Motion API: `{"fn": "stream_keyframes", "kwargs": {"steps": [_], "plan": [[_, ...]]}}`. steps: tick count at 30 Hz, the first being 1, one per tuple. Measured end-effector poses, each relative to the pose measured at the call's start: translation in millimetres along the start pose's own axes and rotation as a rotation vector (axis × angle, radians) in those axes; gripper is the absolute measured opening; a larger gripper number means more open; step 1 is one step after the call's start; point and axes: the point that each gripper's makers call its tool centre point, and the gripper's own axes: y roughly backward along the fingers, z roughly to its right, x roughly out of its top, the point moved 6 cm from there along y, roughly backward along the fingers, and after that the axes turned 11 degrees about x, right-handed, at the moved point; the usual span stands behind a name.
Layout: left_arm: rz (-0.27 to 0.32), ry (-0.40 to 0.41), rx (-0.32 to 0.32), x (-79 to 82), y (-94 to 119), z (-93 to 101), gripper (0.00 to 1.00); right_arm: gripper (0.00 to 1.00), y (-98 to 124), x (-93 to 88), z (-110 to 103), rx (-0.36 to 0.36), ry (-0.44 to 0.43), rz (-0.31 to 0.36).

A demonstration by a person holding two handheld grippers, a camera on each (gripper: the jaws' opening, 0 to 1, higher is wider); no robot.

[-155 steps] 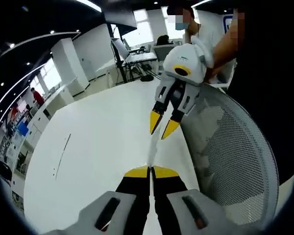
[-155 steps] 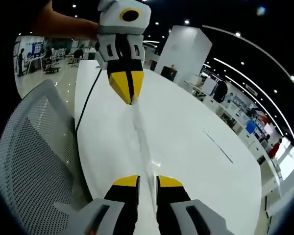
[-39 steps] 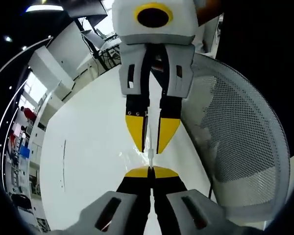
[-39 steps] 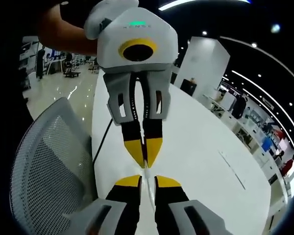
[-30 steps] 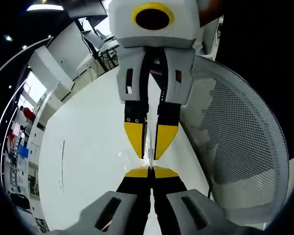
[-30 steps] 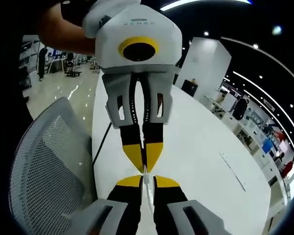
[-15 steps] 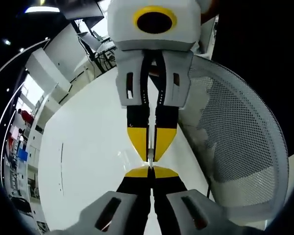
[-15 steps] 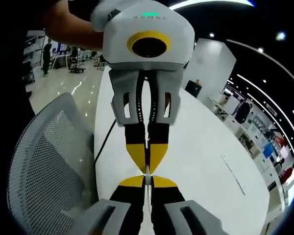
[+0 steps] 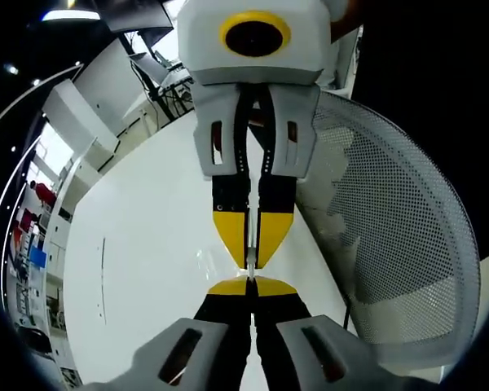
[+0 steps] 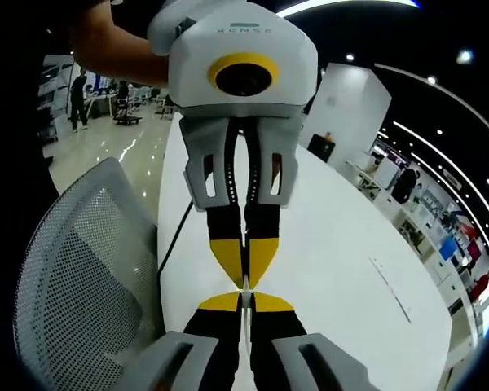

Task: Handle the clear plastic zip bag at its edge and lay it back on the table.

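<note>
The clear zip bag [image 9: 204, 262] is seen edge-on as a thin strip above the white table [image 9: 138, 269], with a little crumpled clear film showing to the left of the jaws. My left gripper [image 9: 251, 285] is shut on its edge. My right gripper [image 9: 251, 259] comes down from the top of the left gripper view, tip to tip with the left, and is shut on the same edge. In the right gripper view, my right gripper [image 10: 244, 300] meets the left gripper [image 10: 244, 277] the same way. The bag's sheet is mostly hidden behind the jaws.
A white mesh chair back [image 9: 391, 220] [image 10: 73, 277] stands close along the table's edge, with a dark cable [image 10: 175, 236] running along that edge. A person's arm [image 10: 114, 49] holds the left gripper. Desks and people stand far off in the room.
Over five seconds the two grippers have closed in until their tips almost touch. In the last second the right gripper's jaws went from slightly parted to shut on the bag's edge.
</note>
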Motion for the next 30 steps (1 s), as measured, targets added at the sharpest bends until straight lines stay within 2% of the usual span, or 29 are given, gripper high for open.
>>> {"fn": "stream_keyframes", "kwargs": {"steps": [30], "plan": [[-0.009, 0.020, 0.007, 0.2, 1.6, -2.6, 0.00, 0.00, 1.9, -0.1, 3.1, -0.005, -0.025, 0.026]]}}
